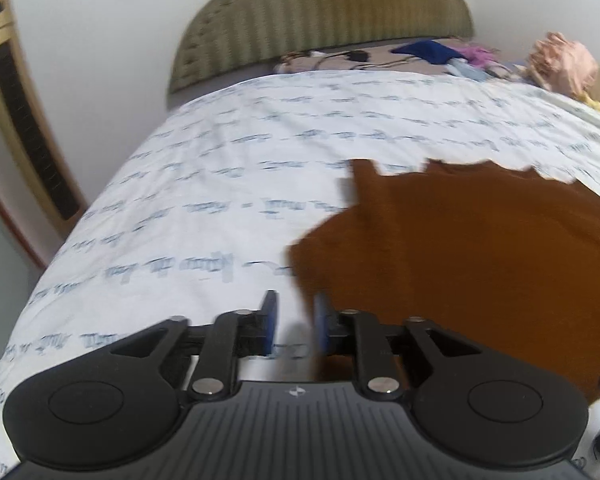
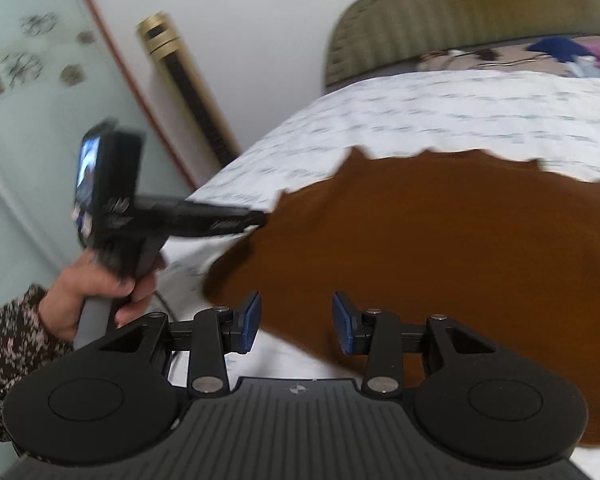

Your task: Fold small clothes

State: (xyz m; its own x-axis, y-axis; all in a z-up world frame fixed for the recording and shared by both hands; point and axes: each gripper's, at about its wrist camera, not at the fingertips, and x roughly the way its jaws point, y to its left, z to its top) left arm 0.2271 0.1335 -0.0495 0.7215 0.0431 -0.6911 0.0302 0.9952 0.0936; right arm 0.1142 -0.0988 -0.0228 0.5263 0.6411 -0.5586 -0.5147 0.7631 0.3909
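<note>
Across the white bedsheet printed with faint blue script, a rust-brown cloth garment with a jagged far edge lies spread flat, filling the 3 to 5 o'clock part of the left wrist view; the left gripper sits at 6 o'clock with its blue pads a narrow gap apart, nothing between them, the garment's near-left edge just beside the right pad; blur hides whether it touches. From the right wrist view the same garment covers the centre; the right gripper at 6 o'clock stands moderately parted over the garment's near edge, gripping nothing; at 9 o'clock a hand in a dark floral sleeve holds the left gripper, whose tip meets the garment's left corner. An olive striped padded headboard rises at 12 o'clock, with a heap of mixed clothes at 2 o'clock.
</note>
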